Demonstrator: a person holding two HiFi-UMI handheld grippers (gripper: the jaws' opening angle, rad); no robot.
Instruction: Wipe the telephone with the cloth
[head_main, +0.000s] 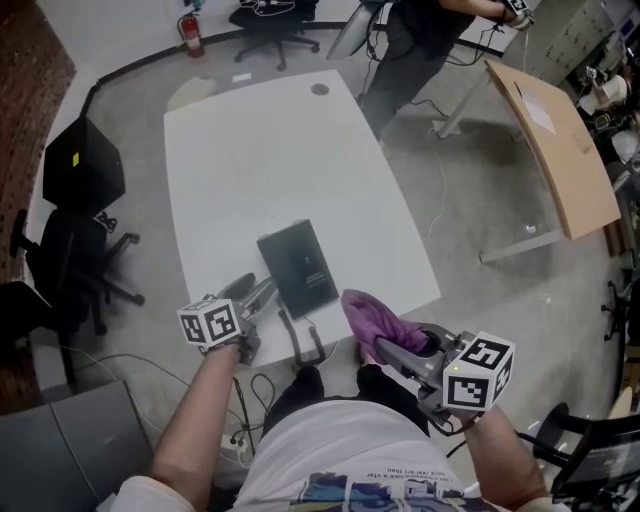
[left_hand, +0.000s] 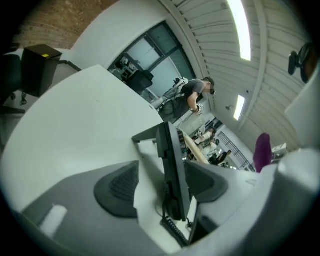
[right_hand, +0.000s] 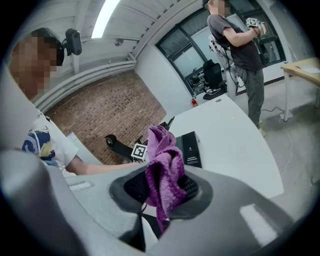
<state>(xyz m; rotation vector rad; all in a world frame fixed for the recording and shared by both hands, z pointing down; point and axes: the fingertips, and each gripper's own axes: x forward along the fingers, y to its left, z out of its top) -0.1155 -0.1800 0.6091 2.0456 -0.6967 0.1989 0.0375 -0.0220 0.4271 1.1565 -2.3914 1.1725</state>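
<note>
A black telephone (head_main: 297, 266) lies flat near the front edge of the white table (head_main: 260, 160). My left gripper (head_main: 258, 292) is at its left near corner. In the left gripper view the telephone (left_hand: 172, 150) stands edge-on between the wide-apart jaws of my left gripper (left_hand: 162, 187), and the pads (left_hand: 120, 187) do not press on it. Its coiled cord (left_hand: 175, 230) hangs at the bottom. My right gripper (head_main: 385, 348) is off the table's near right corner, shut on a bunched purple cloth (head_main: 375, 318). That cloth (right_hand: 165, 170) droops between the right gripper's (right_hand: 162, 187) pads.
A person (head_main: 415, 50) stands beyond the table's far right corner. A wooden desk (head_main: 555, 150) is at the right. Black office chairs (head_main: 70, 260) and a black box (head_main: 82, 165) are at the left. Cables lie on the floor by my knees.
</note>
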